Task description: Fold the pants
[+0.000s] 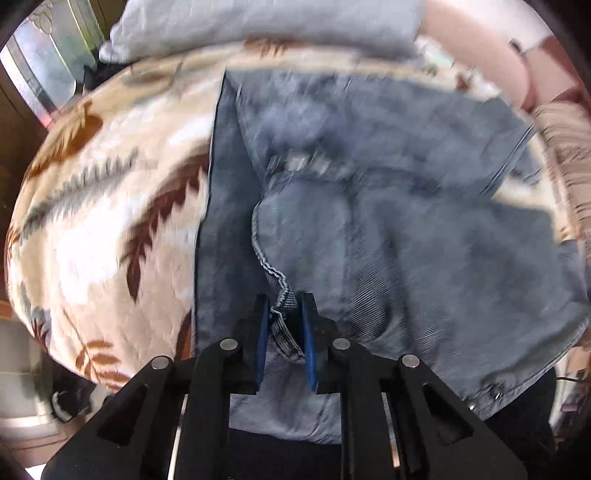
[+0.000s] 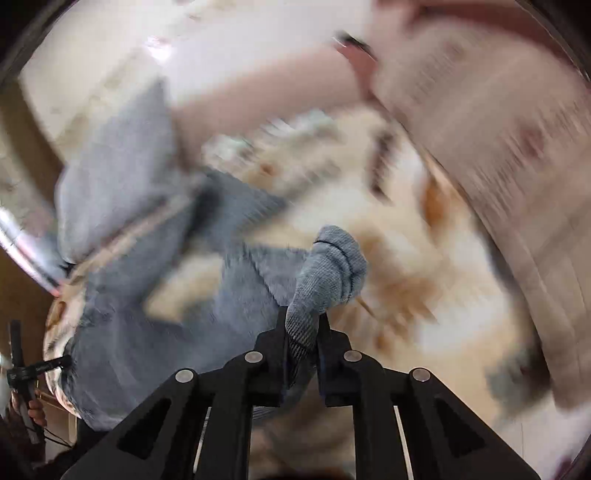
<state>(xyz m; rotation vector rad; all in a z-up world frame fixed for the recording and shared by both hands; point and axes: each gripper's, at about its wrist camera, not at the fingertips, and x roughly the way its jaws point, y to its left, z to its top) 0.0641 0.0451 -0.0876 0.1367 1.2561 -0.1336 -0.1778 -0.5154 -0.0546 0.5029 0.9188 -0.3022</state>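
Grey-blue denim pants (image 1: 388, 206) lie spread on a bed with a cream blanket (image 1: 110, 221) printed with brown leaves. In the left wrist view my left gripper (image 1: 284, 306) is shut on a stitched hem edge of the pants near the bed's front. In the right wrist view my right gripper (image 2: 303, 325) is shut on a bunched fold of the pants (image 2: 328, 266), lifted above the blanket (image 2: 424, 266). The rest of the pants (image 2: 155, 302) trails down to the left. That view is heavily blurred.
A pale grey pillow (image 1: 258, 26) lies at the far side of the bed. Pink bedding (image 1: 491, 51) sits at the far right. A striped beige cover (image 2: 498, 166) fills the right of the right wrist view. A person's hand (image 2: 35, 410) holds a black device at the left edge.
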